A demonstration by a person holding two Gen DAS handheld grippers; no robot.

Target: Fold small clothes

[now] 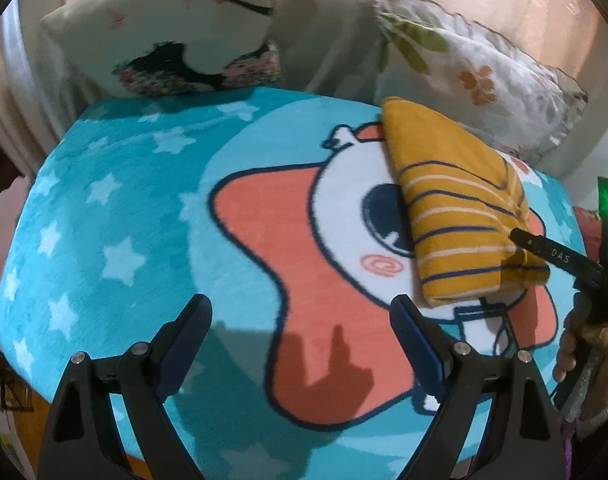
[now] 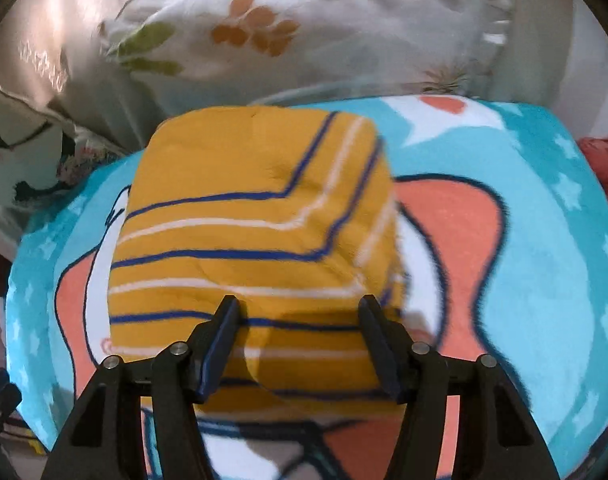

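A folded mustard-yellow garment (image 1: 460, 208) with blue and white stripes lies on the cartoon blanket (image 1: 124, 220), at the right in the left wrist view. My left gripper (image 1: 300, 308) is open and empty above the blanket, to the left of the garment. In the right wrist view the garment (image 2: 248, 240) fills the middle. My right gripper (image 2: 298, 306) is open, its fingers just over the garment's near edge. The right gripper also shows in the left wrist view (image 1: 544, 250), its finger touching the garment's right edge.
A turquoise blanket (image 2: 544, 240) with stars and a cartoon figure covers the surface. A floral pillow (image 1: 480, 68) and a cartoon-face pillow (image 1: 164, 28) lie at the far edge. A red item (image 2: 604, 164) sits at the right. The person's hand (image 1: 576, 344) holds the right gripper.
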